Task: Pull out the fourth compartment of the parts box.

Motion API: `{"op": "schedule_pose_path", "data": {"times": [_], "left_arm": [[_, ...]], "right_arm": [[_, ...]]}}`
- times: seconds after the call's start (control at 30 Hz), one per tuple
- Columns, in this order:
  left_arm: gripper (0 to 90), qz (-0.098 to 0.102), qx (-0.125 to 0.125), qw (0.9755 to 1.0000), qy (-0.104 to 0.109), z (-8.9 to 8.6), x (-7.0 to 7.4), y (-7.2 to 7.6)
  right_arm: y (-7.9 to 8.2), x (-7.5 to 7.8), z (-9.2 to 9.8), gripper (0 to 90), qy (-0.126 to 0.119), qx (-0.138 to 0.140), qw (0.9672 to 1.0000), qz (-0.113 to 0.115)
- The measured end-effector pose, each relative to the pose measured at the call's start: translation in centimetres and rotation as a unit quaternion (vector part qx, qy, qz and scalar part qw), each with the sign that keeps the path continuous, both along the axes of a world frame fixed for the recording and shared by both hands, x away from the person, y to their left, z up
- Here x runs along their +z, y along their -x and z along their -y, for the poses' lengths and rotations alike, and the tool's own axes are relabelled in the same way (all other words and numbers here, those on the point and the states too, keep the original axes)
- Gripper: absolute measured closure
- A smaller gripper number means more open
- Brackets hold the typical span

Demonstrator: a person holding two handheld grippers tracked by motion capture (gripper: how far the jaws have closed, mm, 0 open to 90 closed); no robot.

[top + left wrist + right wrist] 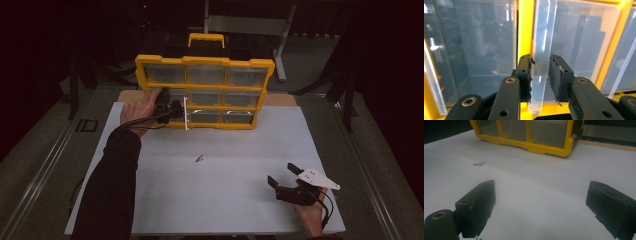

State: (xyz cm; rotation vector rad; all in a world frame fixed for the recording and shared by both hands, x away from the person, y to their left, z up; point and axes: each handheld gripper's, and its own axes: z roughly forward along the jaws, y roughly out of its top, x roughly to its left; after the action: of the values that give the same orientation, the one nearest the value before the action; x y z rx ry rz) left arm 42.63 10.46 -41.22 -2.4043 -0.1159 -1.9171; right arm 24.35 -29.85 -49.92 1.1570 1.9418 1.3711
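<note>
The thin clear drawer front (541, 62) could slip from the pads or be bent if it is pulled crookedly, because only its narrow edge is caught, and the yellow organizer (205, 92), standing upright at 12 o'clock on the counter (225, 200), could be tipped. The left hand-held gripper (540, 77) is nearly closed, both pads seemingly pressed on this front at the organizer's lower left. The right hand-held gripper (284, 176) rests at 5 o'clock, wide open and empty; a small screw (199, 159) lies near the middle.
</note>
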Motion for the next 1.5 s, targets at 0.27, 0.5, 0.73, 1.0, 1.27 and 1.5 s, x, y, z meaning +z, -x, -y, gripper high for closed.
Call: {"op": "schedule_pose_path", "data": {"times": [0.27, 0.5, 0.73, 1.0, 1.27, 1.5], "left_arm": [[77.0, 0.001, -0.004, 0.9999, -0.012, 0.2, 0.2, 0.1], [77.6, 0.007, -0.006, 0.9999, -0.013, 0.2, 0.1, 0.5], [77.6, 0.01, -0.013, 0.9998, -0.012, 0.0, 0.0, 1.4], [77.8, 0.013, -0.02, 0.9996, -0.013, -0.1, 0.1, 2.4], [77.7, 0.012, -0.026, 0.9995, -0.012, -0.2, 0.0, 3.2], [77.8, 0.016, -0.027, 0.9994, -0.011, -0.2, -0.1, 3.9]], "right_arm": [[0.0, 0.0, 0.0, 8.9, 0.0, 0.0, 1.0, -0.001], [0.0, 0.0, 0.0, 8.8, 0.0, 0.001, 1.0, -0.002], [0.0, 0.0, 0.0, 8.9, 0.001, 0.001, 1.0, -0.002], [0.0, 0.0, -0.1, 8.9, 0.002, 0.002, 1.0, -0.002], [0.0, -0.1, -0.1, 8.9, 0.003, 0.003, 1.0, -0.003], [0.0, -0.1, -0.1, 8.9, 0.002, 0.004, 1.0, -0.003]]}}
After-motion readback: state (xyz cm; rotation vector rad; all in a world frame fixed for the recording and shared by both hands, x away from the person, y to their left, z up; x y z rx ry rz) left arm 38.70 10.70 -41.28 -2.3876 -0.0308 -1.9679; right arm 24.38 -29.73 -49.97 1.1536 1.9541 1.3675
